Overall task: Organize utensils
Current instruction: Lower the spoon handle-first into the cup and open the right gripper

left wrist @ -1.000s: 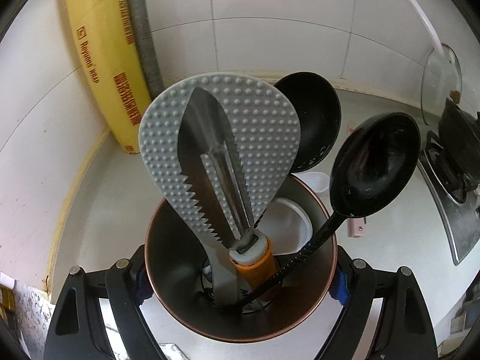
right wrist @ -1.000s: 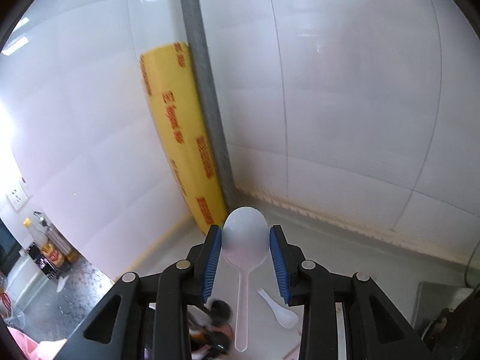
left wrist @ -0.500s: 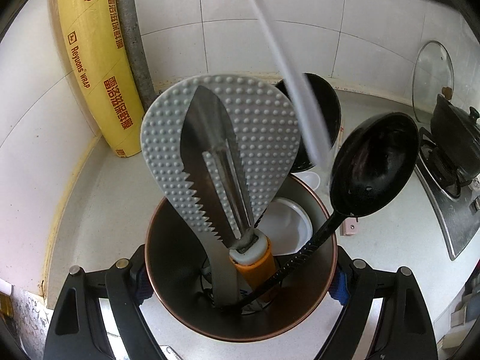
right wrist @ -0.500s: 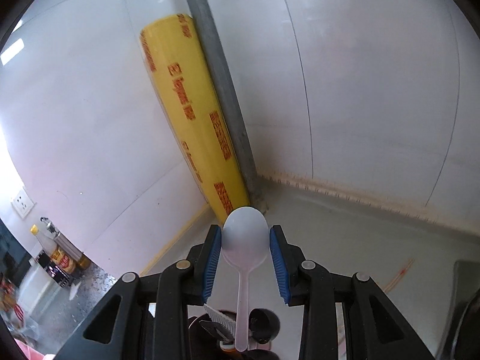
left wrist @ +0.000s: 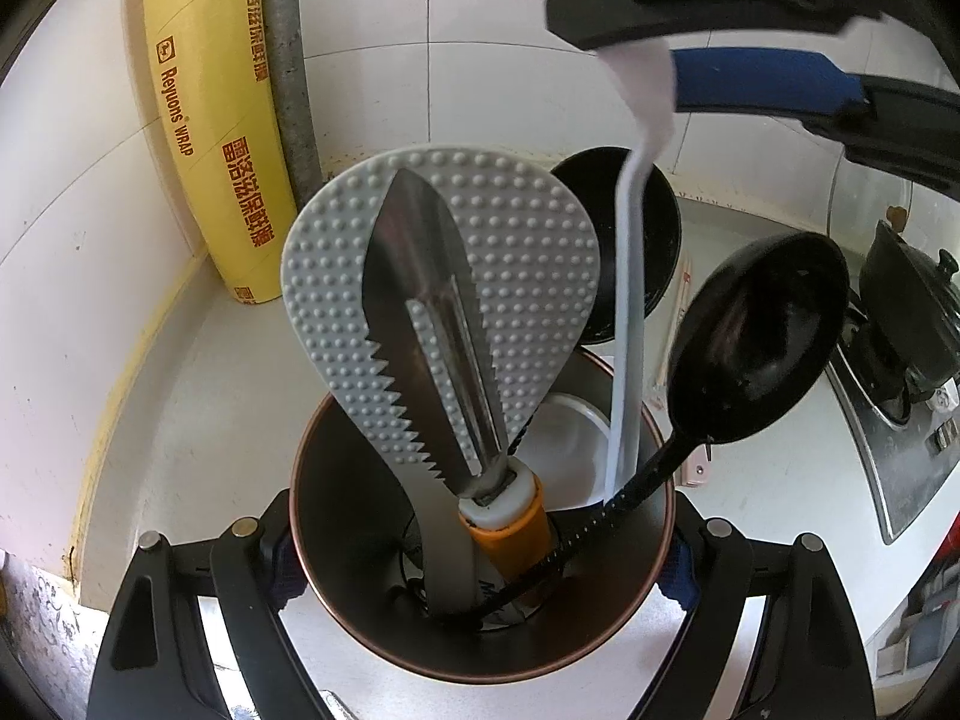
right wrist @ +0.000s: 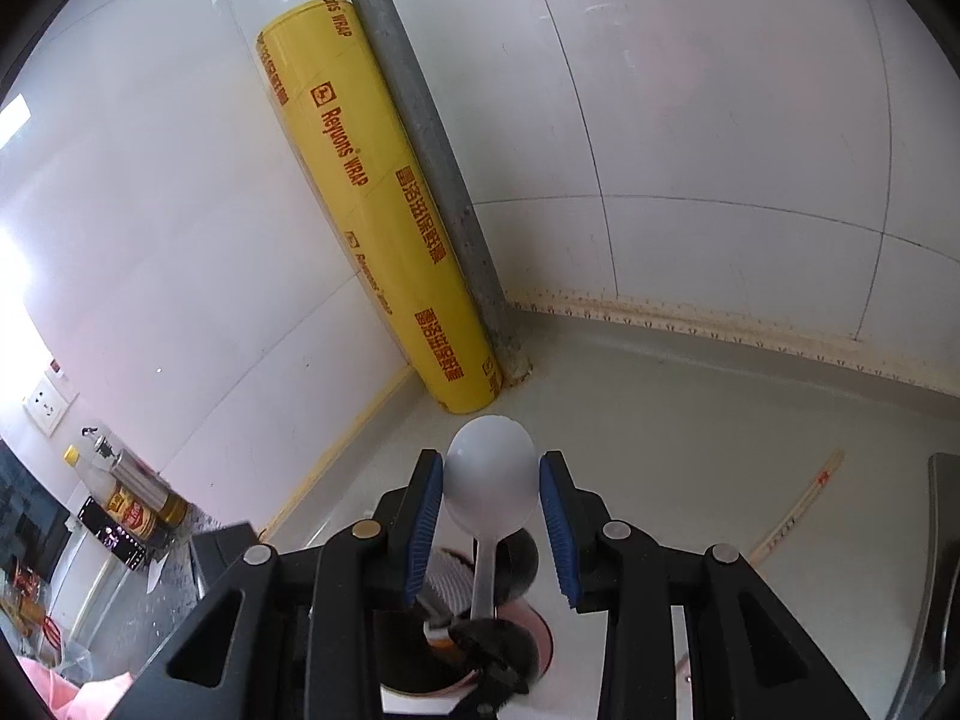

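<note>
My left gripper is shut on a copper-rimmed metal utensil cup, its pads pressing both sides. In the cup stand a grey dotted rice paddle, a serrated metal peeler with an orange handle, and a black ladle; a second black spoon rises behind. My right gripper is shut on the bowl of a white plastic spoon. In the left wrist view this right gripper hangs above the cup, and the white spoon's handle points down with its tip just inside the rim.
A yellow cling-wrap roll leans in the tiled corner beside a grey pipe. Wrapped chopsticks lie on the counter. A stove with a dark pot sits at the right. Bottles stand beyond the counter's left end.
My right gripper came down with the white spoon into the left wrist view, and the handle tip now reaches into the cup. The cup moved level with my left gripper.
</note>
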